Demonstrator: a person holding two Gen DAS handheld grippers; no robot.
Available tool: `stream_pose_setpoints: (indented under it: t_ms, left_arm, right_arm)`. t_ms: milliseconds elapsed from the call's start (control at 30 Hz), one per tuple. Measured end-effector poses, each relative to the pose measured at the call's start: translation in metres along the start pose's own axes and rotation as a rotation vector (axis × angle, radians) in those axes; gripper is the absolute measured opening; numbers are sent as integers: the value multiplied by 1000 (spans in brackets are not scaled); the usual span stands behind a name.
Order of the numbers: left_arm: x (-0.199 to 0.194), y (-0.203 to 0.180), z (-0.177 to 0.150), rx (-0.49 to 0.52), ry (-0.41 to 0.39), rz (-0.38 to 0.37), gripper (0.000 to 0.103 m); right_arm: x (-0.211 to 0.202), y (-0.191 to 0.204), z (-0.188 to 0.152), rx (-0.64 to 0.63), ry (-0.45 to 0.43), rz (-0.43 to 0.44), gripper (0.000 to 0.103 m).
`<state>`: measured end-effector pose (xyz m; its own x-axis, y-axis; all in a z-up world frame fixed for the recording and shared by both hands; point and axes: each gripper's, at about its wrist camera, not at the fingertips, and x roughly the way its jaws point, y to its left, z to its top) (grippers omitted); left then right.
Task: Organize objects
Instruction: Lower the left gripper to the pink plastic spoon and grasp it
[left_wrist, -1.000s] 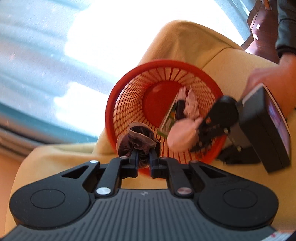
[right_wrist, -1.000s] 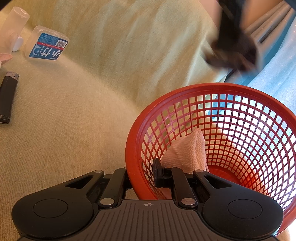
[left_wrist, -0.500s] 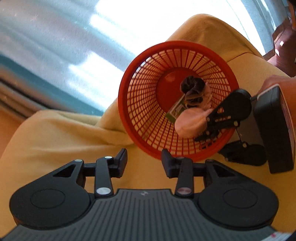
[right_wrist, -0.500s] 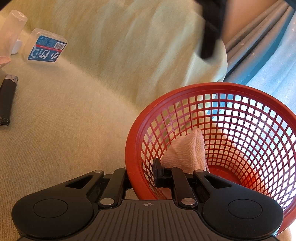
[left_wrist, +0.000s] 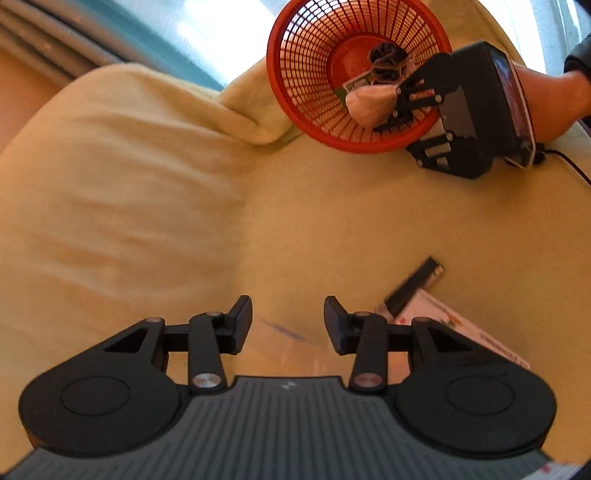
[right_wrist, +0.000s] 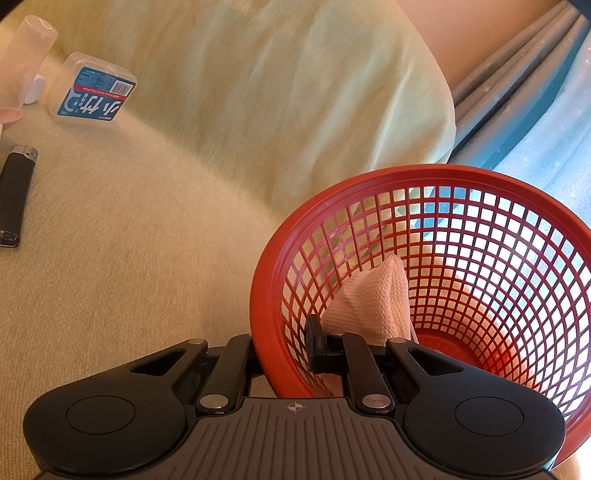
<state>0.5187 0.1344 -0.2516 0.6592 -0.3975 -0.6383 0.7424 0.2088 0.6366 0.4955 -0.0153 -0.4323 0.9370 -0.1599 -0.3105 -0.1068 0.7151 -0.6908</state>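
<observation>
Lighter (right_wrist: 16, 195) lies lengthwise (metal cap apparently farthest) on cushion (right_wrist: 147, 258).

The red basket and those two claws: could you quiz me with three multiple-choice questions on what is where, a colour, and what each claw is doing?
1. Where does the black lighter lie?
A. in the red basket
B. on the yellow sofa cover
C. in a claw

2. What colour is the label on the clear plastic box?
A. green
B. orange
C. blue

3. What is the right claw doing?
A. clamped on the basket's rim
B. open in the air
C. holding the lighter

Answers: 1 B, it rests on the cover, far left of the basket. 2 C, blue with white writing. 3 A, one finger sits outside the wall and one inside, while the left claw hangs open and empty.
</observation>
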Motion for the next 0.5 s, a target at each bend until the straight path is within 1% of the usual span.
stream_pose_setpoints:
  t_ms: [133,233,367,500]
  left_arm:
    - [-10,-11,-22,-60,23,-22,38]
    - [-13,-19,-32,-117,30,-57,38]
    - [-3,-32,-43,-162,63,-116,38]
    - [16,-37,-48,-223,85,-151,38]
  right_arm:
    - [-1,-1,-1,0,0,-1,8]
    - [-1,-1,-2,-2,1,-1,8]
    - [-1,-1,-2,-2,1,-1,8]
    - [-1,-1,-3,1,0,-1,8]
